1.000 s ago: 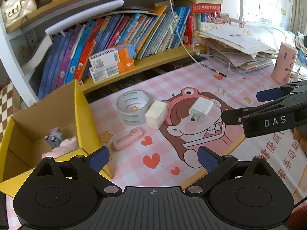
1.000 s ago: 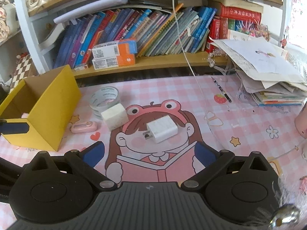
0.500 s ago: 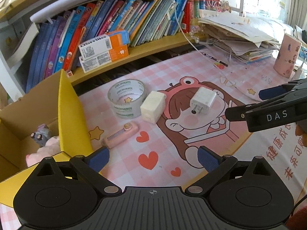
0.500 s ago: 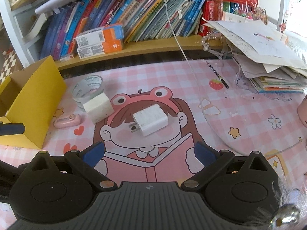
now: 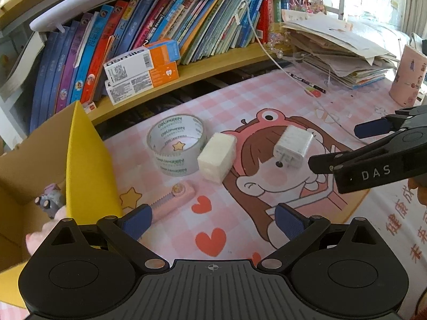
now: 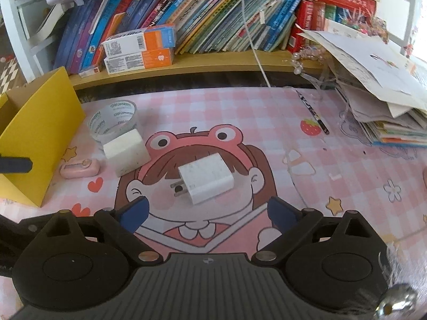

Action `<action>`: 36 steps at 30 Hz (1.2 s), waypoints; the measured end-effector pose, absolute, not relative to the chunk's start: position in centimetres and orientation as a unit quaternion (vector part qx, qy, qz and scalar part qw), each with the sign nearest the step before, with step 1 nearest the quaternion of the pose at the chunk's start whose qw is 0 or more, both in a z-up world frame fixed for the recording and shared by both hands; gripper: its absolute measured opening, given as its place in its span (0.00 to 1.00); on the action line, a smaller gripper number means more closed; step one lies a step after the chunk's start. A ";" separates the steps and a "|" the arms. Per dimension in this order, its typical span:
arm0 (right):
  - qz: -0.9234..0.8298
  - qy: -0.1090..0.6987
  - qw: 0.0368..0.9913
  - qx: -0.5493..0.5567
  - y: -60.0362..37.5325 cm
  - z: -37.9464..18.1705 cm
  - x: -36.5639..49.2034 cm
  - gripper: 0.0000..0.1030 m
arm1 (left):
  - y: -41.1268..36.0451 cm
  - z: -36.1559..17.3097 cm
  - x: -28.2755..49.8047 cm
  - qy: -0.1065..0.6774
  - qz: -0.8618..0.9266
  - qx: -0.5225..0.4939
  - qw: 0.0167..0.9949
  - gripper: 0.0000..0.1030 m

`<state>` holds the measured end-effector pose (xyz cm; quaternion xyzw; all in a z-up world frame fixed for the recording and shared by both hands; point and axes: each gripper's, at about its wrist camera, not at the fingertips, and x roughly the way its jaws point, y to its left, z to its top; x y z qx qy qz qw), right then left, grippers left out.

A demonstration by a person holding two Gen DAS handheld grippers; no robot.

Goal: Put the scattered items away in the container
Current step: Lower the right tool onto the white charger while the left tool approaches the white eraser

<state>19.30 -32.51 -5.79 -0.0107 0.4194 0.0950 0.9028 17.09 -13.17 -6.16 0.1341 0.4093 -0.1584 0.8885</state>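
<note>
Desk scene, both wrist views. The right gripper (image 6: 206,213) hovers with its fingers spread wide and empty; the white charger (image 6: 205,182) lies just ahead of it, at 12 o'clock, prongs toward 9 o'clock, on the cartoon desk mat (image 6: 267,122). The left gripper (image 5: 213,220) is likewise spread and empty. From the charger, the white foam block (image 6: 126,152) sits at 10 o'clock, touching the clear tape roll (image 6: 113,121); the pink comb (image 6: 78,169) lies at 9 o'clock, near the yellow cardboard box (image 6: 40,133). A plush toy (image 5: 49,205) rests inside the box.
</note>
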 end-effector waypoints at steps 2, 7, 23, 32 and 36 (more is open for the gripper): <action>0.099 0.420 0.902 -0.017 -32.4 -6.0 19.7 0.92 | -13.4 -6.4 17.4 0.406 -0.158 0.140 0.889 0.97; 0.100 0.423 0.900 -0.025 -32.2 -6.8 20.7 0.92 | -14.0 -6.7 18.3 0.398 -0.154 0.148 0.892 0.97; 0.102 0.409 0.907 -0.014 -32.7 -8.5 22.1 0.88 | -15.5 -7.7 20.3 0.368 -0.167 0.162 0.900 0.92; 0.113 0.407 0.906 -0.021 -32.4 -9.4 23.0 0.88 | -16.0 -8.6 21.0 0.372 -0.181 0.159 0.896 0.86; 0.116 0.406 0.906 -0.026 -32.3 -9.8 23.4 0.87 | -15.9 -8.9 21.5 0.377 -0.183 0.149 0.895 0.78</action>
